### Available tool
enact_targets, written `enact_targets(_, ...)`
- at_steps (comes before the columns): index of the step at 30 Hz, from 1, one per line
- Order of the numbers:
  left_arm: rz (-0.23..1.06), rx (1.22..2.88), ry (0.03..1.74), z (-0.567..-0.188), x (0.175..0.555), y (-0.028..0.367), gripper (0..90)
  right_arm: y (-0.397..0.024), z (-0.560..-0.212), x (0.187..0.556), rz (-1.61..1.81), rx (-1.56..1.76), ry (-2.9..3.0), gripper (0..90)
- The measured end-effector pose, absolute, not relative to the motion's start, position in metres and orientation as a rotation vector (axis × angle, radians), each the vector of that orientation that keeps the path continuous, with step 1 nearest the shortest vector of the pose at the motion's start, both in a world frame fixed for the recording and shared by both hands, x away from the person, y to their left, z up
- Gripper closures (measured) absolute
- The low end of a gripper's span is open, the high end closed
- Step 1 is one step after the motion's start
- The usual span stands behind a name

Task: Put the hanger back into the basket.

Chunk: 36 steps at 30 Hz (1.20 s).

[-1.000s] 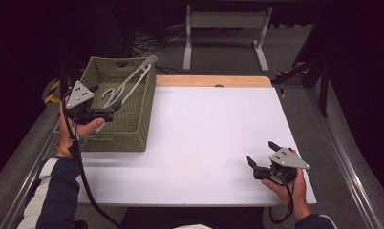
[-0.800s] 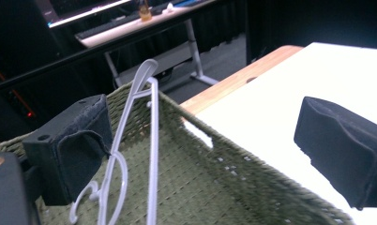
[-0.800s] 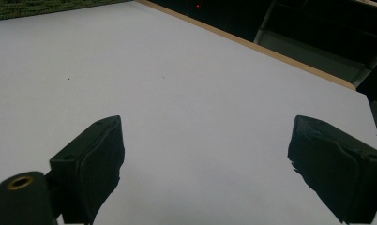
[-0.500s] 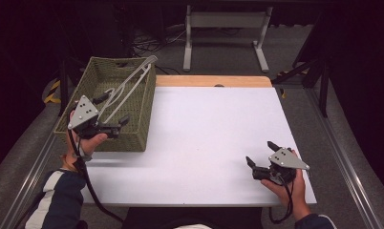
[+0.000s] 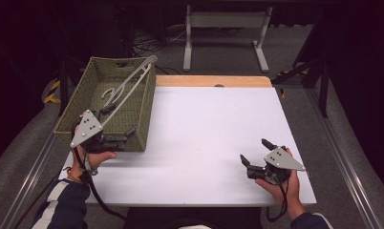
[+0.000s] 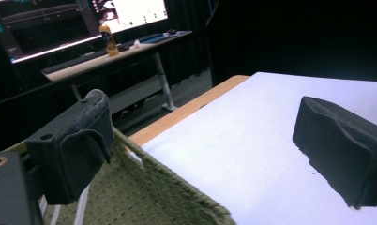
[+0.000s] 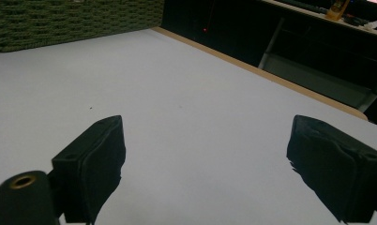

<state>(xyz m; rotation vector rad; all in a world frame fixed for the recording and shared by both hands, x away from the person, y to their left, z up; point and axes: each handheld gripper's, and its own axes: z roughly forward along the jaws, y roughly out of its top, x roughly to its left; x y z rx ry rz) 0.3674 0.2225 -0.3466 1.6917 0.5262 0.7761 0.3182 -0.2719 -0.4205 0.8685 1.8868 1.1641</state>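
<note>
Basket (image 5: 109,107), green and woven, sits on the left side of the white table (image 5: 209,133), reaching from the near-left area to the far edge. White tongs (image 5: 128,86) lie in it, their far end propped on its far right corner. The left gripper (image 5: 116,126) hovers at the basket's near right corner, jaws spread wide and holding nothing; in the left gripper view one jaw hangs over the basket's inside and the other over bare table, the rim (image 6: 177,187) running between them. Well apart, near the right edge, the right gripper (image 5: 257,151) rests low over the table, jaws wide open and empty.
</note>
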Motion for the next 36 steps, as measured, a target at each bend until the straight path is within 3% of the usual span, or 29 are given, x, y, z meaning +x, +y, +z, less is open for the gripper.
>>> enact_targets(18, 0.748, 1.790, 0.443, -0.379, 0.327, 0.200, 10.9, -0.251, -0.417, 0.318, 1.203, 0.821, 1.890, 12.2)
enact_targets(26, 0.716, 1.856, 0.514, -0.417, 0.323, 0.197, 8.3, -0.245, -0.424, 0.314, 1.179, 0.782, 1.927, 12.2)
enact_targets(30, 0.767, 1.897, 0.543, -0.431, 0.324, 0.203, 10.2, -0.245, -0.426, 0.310, 1.174, 0.778, 1.940, 12.2)
enact_targets(36, 0.693, 1.906, 0.625, -0.443, 0.332, 0.211, 9.3, -0.246, -0.429, 0.308, 1.155, 0.768, 1.949, 12.2)
